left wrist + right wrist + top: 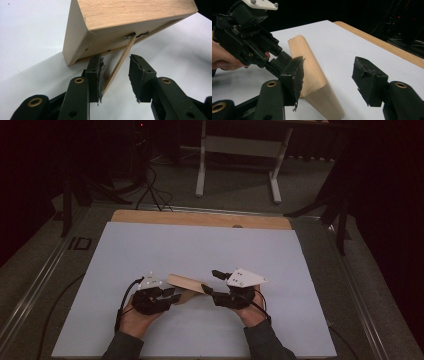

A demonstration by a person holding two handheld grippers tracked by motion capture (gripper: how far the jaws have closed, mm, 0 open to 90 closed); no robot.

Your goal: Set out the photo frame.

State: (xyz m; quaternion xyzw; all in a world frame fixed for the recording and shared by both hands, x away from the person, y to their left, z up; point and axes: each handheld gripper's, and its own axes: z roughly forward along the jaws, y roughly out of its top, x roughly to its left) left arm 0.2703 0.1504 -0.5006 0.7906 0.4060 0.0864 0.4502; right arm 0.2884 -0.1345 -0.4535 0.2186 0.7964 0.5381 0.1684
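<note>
Between the left gripper (115, 75) jaws runs the thin stand leg (117, 68) of the wooden frame (125, 22), close against the inner pad of one jaw, with open room to the other. Just ahead of the tips, the frame's lower back edge blocks the way forward. Under the frame, bare white board (32, 37) shows.

The right gripper (327, 80) has the frame (312, 72) standing close by one pad; the gap toward the other pad is free. Beyond that jaw the left gripper (249, 45) closes off the far side. Ahead past the frame, open board (342, 42) reaches the wooden edge (382, 45).
</note>
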